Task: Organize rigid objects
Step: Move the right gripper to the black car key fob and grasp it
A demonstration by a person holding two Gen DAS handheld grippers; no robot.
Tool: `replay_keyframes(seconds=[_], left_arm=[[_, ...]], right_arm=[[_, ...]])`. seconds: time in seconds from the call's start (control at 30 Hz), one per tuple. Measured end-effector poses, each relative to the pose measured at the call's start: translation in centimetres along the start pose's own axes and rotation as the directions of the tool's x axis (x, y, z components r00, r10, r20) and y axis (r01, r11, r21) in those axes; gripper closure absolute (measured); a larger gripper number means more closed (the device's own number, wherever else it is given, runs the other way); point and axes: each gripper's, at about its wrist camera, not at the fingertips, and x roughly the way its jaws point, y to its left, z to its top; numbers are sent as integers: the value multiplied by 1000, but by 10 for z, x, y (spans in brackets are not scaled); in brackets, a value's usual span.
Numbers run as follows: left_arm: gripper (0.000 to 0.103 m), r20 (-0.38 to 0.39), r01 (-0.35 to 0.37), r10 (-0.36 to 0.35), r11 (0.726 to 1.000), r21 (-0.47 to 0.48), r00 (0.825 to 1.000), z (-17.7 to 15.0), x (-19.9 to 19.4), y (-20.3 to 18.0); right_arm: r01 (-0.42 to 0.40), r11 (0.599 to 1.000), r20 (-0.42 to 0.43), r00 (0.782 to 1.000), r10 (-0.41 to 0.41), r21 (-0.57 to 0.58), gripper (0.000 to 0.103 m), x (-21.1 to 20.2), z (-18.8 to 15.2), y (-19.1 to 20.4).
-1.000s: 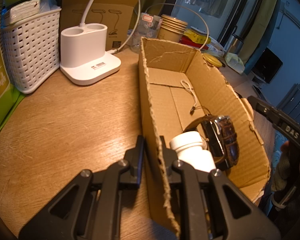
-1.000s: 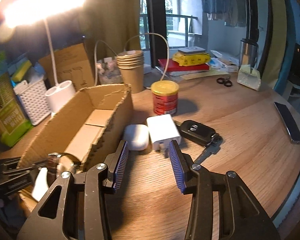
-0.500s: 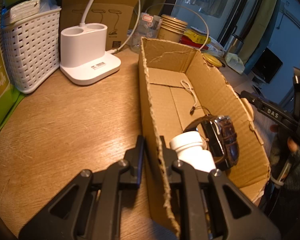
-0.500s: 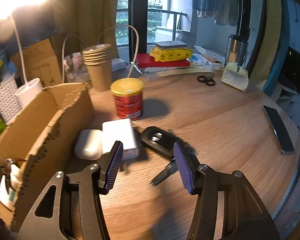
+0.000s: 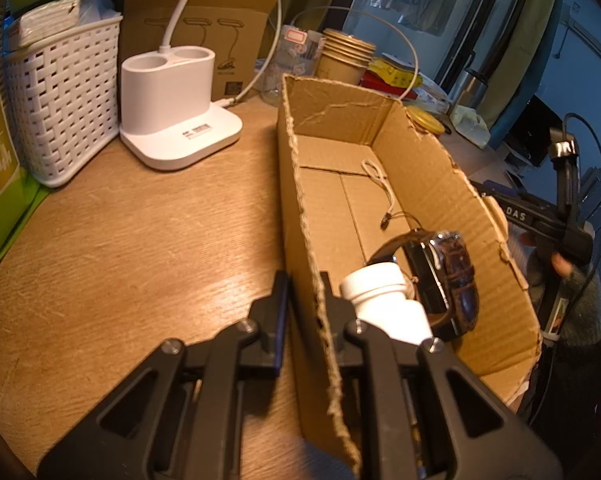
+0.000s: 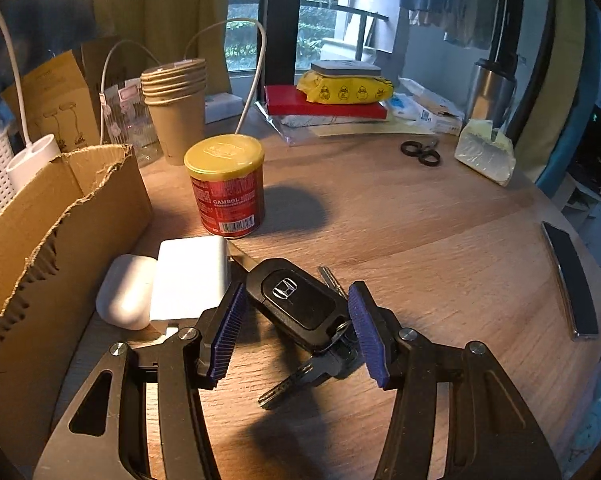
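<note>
A torn cardboard box point(image 5: 428, 184) lies on the wooden table; it also shows in the right wrist view point(image 6: 60, 220). Inside it are a white bottle point(image 5: 384, 300) and a brown-strapped watch point(image 5: 444, 276). My left gripper point(image 5: 304, 280) is shut on the box's near wall. My right gripper point(image 6: 296, 300) is open, its blue pads on either side of a black car key fob point(image 6: 300, 304) with keys attached. A white charger point(image 6: 190, 276) and a white earbud case point(image 6: 126, 292) lie just left of the fob, beside the box.
A red can with yellow lid point(image 6: 226, 188), stacked paper cups point(image 6: 176, 108), scissors point(image 6: 420, 152) and a black phone point(image 6: 572, 280) are on the table. A white lamp base point(image 5: 172, 104) and white basket point(image 5: 60, 96) stand left of the box.
My right gripper has swung right and down, from facing the charger to straddling the car key fob. The left gripper has kept its hold on the box wall.
</note>
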Motion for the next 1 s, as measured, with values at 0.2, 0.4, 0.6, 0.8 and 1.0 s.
replay_keyframes(seconds=[0.2,0.4,0.6,0.8,1.0], left_arm=[[89,0,0,0,1000,0,1000,0,0,0],[89,0,0,0,1000,0,1000,0,0,0],[89,0,-1,1,1000,0,1000,0,0,0],[89,0,0,0,1000,0,1000,0,0,0],[89,0,0,0,1000,0,1000,0,0,0]], right_arm=[[1,1000,-19,1000,-1,-14,46,9,5,-4],[-65,998,-59,996,65,8,40,16,3,-11],[-76,997,-74,994,78,26,40,20,7,-14],[-87,996,-82,993,89,28,39,25,9,-15],[-55,998,-98,994,53,-10,44,27,7,-9]])
